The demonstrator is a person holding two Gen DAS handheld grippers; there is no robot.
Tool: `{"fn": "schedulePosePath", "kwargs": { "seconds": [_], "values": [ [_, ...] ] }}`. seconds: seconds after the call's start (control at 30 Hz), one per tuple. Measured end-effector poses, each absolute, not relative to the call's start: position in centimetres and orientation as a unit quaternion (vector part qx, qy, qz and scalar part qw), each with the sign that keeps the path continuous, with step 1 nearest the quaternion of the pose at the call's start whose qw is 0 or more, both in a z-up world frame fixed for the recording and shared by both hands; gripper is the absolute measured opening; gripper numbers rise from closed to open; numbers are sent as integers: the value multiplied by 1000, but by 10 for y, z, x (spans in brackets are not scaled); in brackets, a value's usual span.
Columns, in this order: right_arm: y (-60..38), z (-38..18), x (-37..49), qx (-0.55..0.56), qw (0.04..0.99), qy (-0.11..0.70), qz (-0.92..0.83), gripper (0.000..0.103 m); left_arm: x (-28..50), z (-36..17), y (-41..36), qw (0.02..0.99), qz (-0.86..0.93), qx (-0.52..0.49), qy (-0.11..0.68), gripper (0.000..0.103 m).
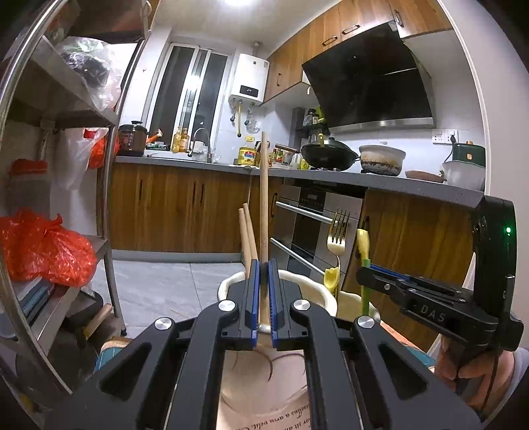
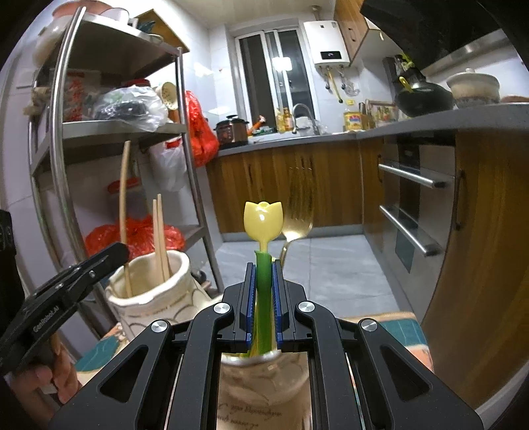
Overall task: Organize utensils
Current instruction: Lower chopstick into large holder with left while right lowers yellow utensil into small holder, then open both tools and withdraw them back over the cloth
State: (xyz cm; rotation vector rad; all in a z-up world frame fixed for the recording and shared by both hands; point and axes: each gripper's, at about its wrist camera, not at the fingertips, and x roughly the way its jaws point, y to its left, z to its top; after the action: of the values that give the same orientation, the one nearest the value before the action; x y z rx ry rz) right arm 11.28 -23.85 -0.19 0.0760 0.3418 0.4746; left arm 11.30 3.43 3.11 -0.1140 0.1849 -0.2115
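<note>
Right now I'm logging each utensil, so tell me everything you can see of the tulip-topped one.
The tulip utensil looks plastic: a glossy pale-yellow tulip-shaped head on a green stem-like handle. It stands upright, its lower end inside a cream ceramic holder. The right hand-held gripper is shut on its handle. A gold fork stands just behind it; whether they touch is unclear.

Bright indoor kitchen light, strong fisheye warp in both views.

A ceiling lamp [image 1: 238, 2] blazes white above the window [image 1: 190, 96], whose glass mirrors it as glare. Straight lines such as the steel shelf rack [image 2: 66, 139] bow near the black, vignetted corners. The gold fork [image 2: 297, 211] looks smeared in the right wrist view; the foreground is otherwise sharp.
</note>
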Motion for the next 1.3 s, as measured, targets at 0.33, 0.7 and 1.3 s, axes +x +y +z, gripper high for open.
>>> {"fn": "schedulePosePath", "kwargs": {
  "seconds": [0.33,0.7,1.3],
  "values": [
    [-249,-8,115,54,956,194,215,10,108,29,39,990,-92,-64,90,5],
    [-252,-13,118,72,952,203,217,10,111,27,44,989,-86,-73,98,7],
    [-251,-16,125,71,951,224,200,18,110,25,47,989,-82,-77,96,32]
  ]
}}
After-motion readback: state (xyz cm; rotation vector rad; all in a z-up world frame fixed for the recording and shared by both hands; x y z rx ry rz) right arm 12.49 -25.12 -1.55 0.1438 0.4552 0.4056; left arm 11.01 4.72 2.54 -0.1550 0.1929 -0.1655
